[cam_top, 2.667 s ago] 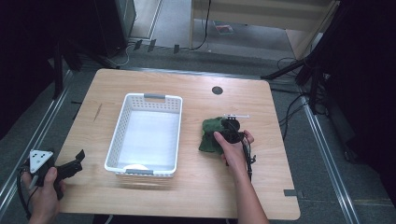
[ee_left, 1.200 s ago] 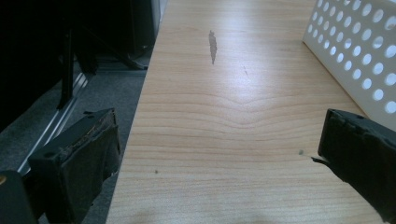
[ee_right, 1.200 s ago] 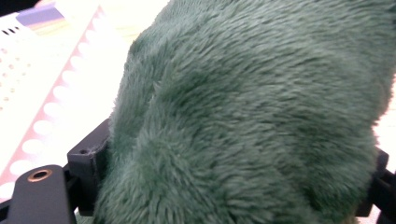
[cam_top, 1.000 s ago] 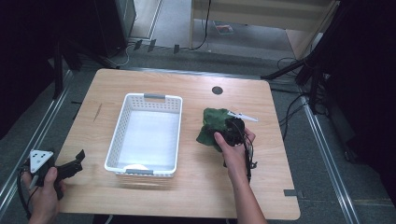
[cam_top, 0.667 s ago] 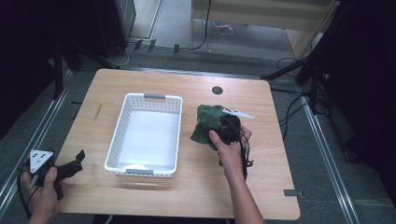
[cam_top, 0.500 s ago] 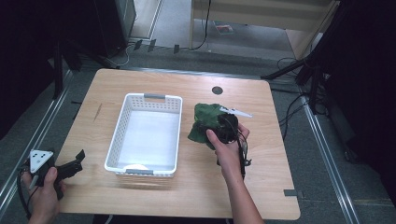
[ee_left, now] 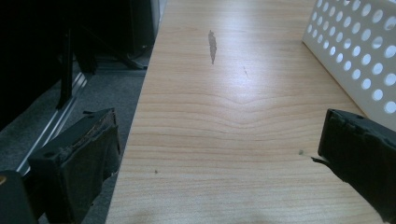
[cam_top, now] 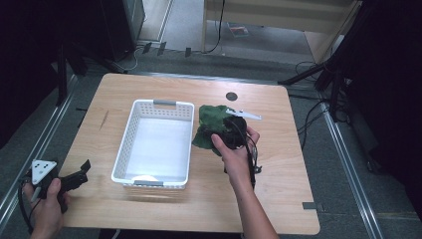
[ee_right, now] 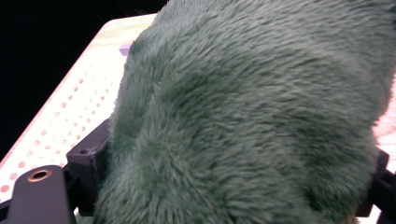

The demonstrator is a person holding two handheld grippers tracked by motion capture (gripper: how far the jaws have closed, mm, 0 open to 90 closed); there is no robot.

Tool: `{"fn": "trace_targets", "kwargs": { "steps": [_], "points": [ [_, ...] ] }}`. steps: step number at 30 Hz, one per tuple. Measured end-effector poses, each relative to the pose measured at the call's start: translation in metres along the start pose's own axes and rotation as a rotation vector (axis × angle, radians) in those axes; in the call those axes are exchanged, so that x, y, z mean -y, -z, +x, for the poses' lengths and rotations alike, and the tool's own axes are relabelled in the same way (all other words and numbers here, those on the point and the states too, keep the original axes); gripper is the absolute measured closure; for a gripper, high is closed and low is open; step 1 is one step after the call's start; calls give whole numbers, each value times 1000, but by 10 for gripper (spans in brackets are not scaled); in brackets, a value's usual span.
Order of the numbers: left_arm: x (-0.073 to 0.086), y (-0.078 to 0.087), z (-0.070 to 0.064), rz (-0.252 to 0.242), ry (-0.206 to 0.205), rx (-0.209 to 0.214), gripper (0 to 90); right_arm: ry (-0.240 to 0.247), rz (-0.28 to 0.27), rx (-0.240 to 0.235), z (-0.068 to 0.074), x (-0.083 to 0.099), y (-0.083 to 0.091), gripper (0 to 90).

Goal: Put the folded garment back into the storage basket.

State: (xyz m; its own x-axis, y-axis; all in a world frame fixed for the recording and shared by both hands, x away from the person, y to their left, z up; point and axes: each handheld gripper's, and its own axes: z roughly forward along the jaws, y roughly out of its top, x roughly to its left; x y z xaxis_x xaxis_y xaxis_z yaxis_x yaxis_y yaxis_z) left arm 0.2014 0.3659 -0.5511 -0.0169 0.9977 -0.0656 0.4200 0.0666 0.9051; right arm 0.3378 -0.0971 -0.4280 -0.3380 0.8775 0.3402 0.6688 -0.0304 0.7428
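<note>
A dark green fuzzy plush [cam_top: 208, 123] hangs lifted just above the table, right beside the right wall of the white perforated basket [cam_top: 164, 103]. My right gripper [cam_top: 226, 137] is shut on the plush, with a hand around the gripper. In the right gripper view the plush [ee_right: 261, 116] bulges between both black jaws, and the basket [ee_right: 56, 126] lies beyond on the left. My left gripper [cam_top: 82, 170] rests at the table's front left corner. Its jaws stand wide open over bare wood [ee_left: 219, 144] with nothing between them.
The basket wall [ee_left: 359, 51] rises close on the right of the left gripper. A dark streak [ee_left: 212, 44] marks the wood ahead of it. The table's left edge drops to grey floor and rails. A round black hole [cam_top: 231, 95] sits at the table's back.
My right gripper has lifted the green plush and carried it left, up to the basket's right wall. The left gripper has stayed still.
</note>
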Motion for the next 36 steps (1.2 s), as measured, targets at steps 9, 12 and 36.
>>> {"fn": "trace_targets", "kwargs": {
  "steps": [9, 12, 36],
  "points": [
    [0, 0, 0, 1, 3, 3, 1, 21, 6, -22, 19, -6, -4, 147],
    [0, 0, 0, 1, 3, 4, 1, 27, 10, -29, 25, -8, -6, 146],
    [0, 0, 0, 0, -1, 11, 1, 77, 52, -80, 77, -5, -35, 146]
  ]
}}
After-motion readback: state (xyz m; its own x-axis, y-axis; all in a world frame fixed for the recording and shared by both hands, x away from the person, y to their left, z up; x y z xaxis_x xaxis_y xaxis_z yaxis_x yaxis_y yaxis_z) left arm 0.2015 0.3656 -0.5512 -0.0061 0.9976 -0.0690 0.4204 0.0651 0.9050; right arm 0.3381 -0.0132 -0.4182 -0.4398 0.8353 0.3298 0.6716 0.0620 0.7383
